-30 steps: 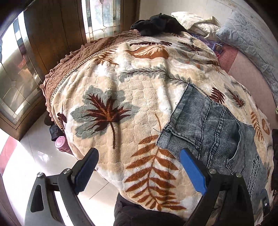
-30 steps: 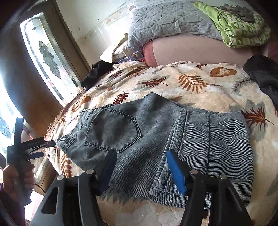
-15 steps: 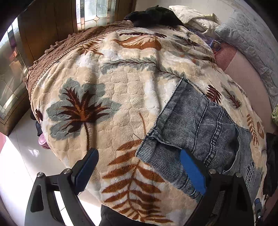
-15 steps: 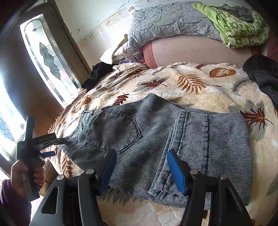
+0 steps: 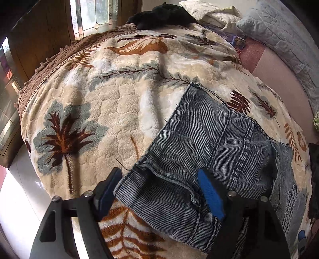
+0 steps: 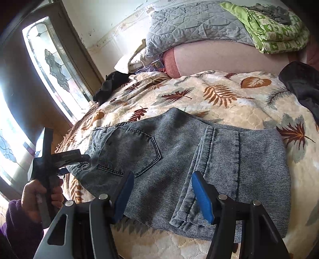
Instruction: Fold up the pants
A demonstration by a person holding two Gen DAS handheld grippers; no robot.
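Grey-blue denim pants lie folded across a leaf-patterned blanket, back pocket up and waistband to the left. My left gripper straddles the waistband corner. Its jaws are closing with the denim between them, and the pads do not visibly pinch it. In the right wrist view the left gripper sits at the pants' left end, held by a hand. My right gripper hovers open over the near edge of the pants, gripping nothing.
A black garment lies at the far end of the bed, and another dark one at the right. A grey quilt and a green blanket are piled by the wall. The blanket edge drops to a tiled floor beside wooden doors.
My left gripper moved in and down onto the waistband corner, and its jaws narrowed around it. The right gripper stayed still.
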